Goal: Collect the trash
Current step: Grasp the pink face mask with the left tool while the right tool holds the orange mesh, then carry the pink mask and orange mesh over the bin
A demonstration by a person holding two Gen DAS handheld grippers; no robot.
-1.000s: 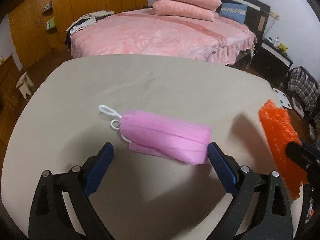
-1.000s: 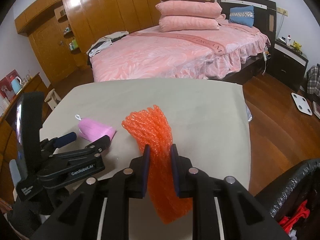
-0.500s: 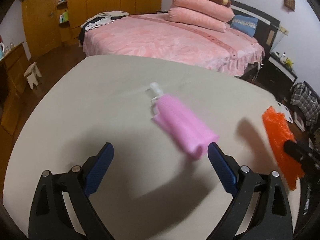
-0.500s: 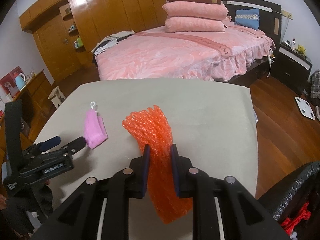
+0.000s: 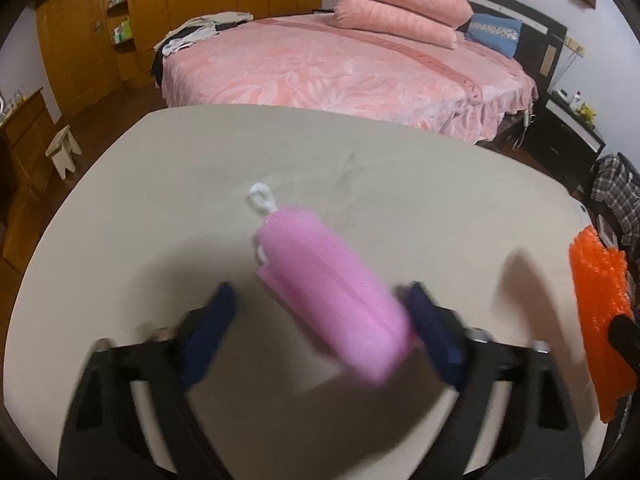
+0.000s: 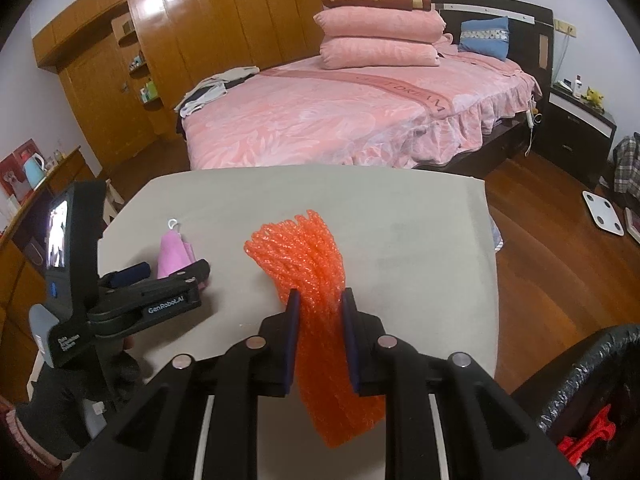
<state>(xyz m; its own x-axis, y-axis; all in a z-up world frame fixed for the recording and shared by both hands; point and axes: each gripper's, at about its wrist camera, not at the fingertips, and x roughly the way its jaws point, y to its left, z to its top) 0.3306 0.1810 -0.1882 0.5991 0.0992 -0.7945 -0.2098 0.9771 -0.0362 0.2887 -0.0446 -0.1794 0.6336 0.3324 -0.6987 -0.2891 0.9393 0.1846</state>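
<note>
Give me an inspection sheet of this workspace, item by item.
Surface: beige table, bare in the middle.
Job's things: pink foam pouch with white loop lies on the table; orange foam net is gripped.
Clutter: nothing seen.
Grippers: left claw open, straddling the pouch's near end, blurred; right claw shut on the net.
Cables: white cord hanging at the bed's side.
Surroundings: pink bed, wooden wardrobe, black bin bag at right.
</note>
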